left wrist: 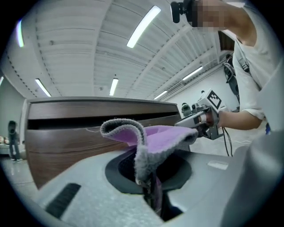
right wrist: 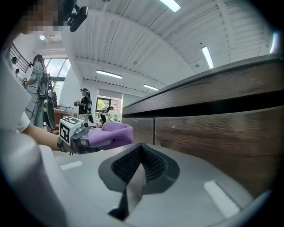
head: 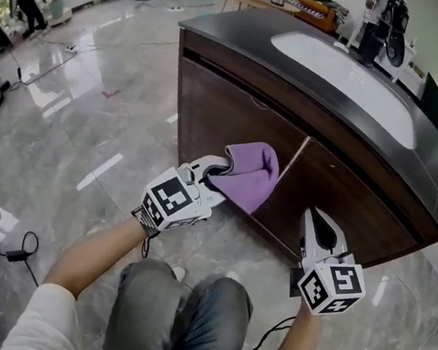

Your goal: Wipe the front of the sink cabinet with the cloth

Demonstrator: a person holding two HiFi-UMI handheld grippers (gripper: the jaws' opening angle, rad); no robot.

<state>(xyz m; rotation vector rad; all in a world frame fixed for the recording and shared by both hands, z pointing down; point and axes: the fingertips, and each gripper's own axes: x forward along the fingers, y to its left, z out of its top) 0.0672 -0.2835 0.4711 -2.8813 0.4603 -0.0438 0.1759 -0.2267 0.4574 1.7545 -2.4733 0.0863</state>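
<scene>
Head view: the left gripper (head: 210, 179) clamps a purple cloth (head: 251, 175) at the sink cabinet (head: 219, 114) front, beside the door seam. Wiping appears in hand; the next move calls for a pressed sweep across the panel. Left gripper view: the cloth's long axis runs from the jaws toward the cabinet, edge folded over. Right gripper view: the right gripper (right wrist: 141, 153) is closed on nothing, near the right door.

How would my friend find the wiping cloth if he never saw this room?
Find the big dark wooden sink cabinet with the white basin on top. At its front, near the gap between the two panels, the left gripper is shut on the cloth. It is the only soft purple thing there; the right gripper beside it holds nothing.
</scene>
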